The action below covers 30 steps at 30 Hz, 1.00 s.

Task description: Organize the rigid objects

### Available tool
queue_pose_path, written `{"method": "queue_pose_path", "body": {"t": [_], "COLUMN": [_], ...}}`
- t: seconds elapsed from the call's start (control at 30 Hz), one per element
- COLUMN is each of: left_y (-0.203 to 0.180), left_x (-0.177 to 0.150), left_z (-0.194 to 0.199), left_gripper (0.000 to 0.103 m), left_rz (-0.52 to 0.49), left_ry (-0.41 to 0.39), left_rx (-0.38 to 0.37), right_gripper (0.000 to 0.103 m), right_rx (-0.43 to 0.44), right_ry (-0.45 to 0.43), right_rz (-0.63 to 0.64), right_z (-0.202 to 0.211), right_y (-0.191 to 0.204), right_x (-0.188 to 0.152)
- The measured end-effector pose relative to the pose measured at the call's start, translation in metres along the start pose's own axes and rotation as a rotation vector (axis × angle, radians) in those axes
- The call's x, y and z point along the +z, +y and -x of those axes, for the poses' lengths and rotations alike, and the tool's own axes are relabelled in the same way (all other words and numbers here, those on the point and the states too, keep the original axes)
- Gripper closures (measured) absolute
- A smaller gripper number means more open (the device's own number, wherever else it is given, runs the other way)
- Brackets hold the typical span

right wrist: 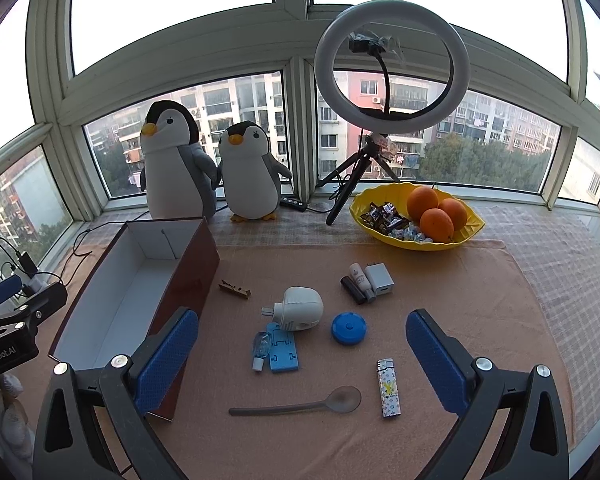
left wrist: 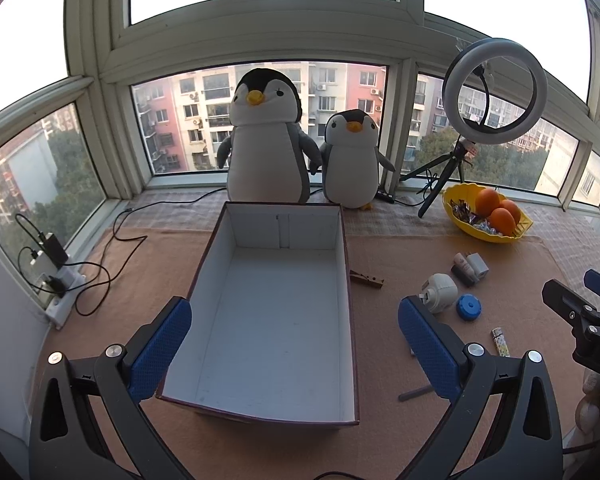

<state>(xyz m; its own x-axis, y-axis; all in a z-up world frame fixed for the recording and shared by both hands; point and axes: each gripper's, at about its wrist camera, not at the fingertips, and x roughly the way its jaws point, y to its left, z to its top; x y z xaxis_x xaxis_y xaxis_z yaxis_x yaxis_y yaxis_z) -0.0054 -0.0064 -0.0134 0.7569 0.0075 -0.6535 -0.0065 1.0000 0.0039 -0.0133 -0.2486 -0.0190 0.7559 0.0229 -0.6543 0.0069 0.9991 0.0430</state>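
Cardboard box (left wrist: 276,320) sits empty; both hand-held grippers (left wrist: 296,344) (right wrist: 302,352) gape, textured pads apart.

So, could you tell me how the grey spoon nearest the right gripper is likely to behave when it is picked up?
The spoon looks like thin, translucent plastic, so probably light and fairly stiff. It lies flat on the cloth, so the fingers may struggle to get under its slim handle. Its rounded bowl might let it rock or pivot if pushed.

Black grippers (right wrist: 302,354), blue textured pads (right wrist: 164,356), silver screws.
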Motion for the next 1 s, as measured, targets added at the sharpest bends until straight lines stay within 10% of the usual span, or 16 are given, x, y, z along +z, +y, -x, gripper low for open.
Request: {"method": "queue_pose_path", "body": {"t": [1.0], "left_y": [0.065], "left_x": [-0.017], "left_z": [-0.026], "left_gripper": [0.002], "left_rz": [0.075], "left_ry": [0.075], "left_rx": [0.121], "right_gripper": [0.001], "right_rx": [0.03], "right_ry": [0.059], "right_rz": [-0.056], "right_z": [-0.018], "right_y": [-0.017], "right_x": [-0.006]}}
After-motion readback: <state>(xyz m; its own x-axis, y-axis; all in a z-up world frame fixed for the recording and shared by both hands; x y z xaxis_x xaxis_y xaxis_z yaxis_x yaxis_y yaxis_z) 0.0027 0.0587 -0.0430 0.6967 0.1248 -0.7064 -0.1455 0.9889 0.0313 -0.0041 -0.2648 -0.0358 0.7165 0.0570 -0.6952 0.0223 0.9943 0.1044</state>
